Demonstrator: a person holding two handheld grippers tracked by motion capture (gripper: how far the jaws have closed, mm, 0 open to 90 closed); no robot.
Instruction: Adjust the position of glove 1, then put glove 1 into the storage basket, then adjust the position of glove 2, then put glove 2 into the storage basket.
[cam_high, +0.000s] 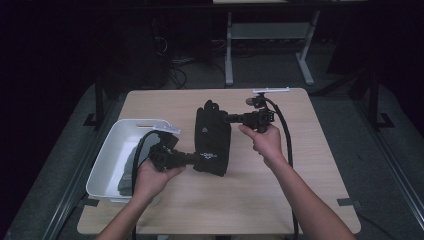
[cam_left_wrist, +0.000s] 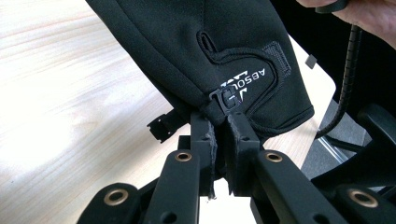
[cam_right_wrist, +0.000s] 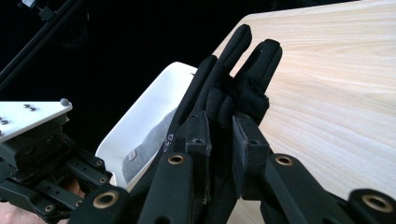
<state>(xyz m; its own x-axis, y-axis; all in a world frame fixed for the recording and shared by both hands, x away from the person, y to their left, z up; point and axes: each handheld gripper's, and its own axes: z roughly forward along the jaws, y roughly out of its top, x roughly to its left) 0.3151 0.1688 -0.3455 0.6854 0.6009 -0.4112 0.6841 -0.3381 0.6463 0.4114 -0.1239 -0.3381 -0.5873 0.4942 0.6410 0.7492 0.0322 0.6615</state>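
Note:
A black glove (cam_high: 212, 137) with white lettering hangs stretched between both grippers, just above the wooden table (cam_high: 260, 195). My left gripper (cam_high: 196, 160) is shut on the glove's cuff (cam_left_wrist: 261, 100), by a small black clip. My right gripper (cam_high: 226, 119) is shut on the glove's finger end (cam_right_wrist: 236, 98), with the fingertips poking out past the jaws. The glove's palm side with the strap faces the left gripper view. A hand holds each gripper from below.
A white plastic bin (cam_high: 117, 155) sits at the table's left edge, with something dark inside (cam_high: 125, 182). The bin (cam_right_wrist: 149, 121) appears again behind the glove in the right gripper view. A table frame (cam_high: 270, 45) stands on the floor beyond the far edge.

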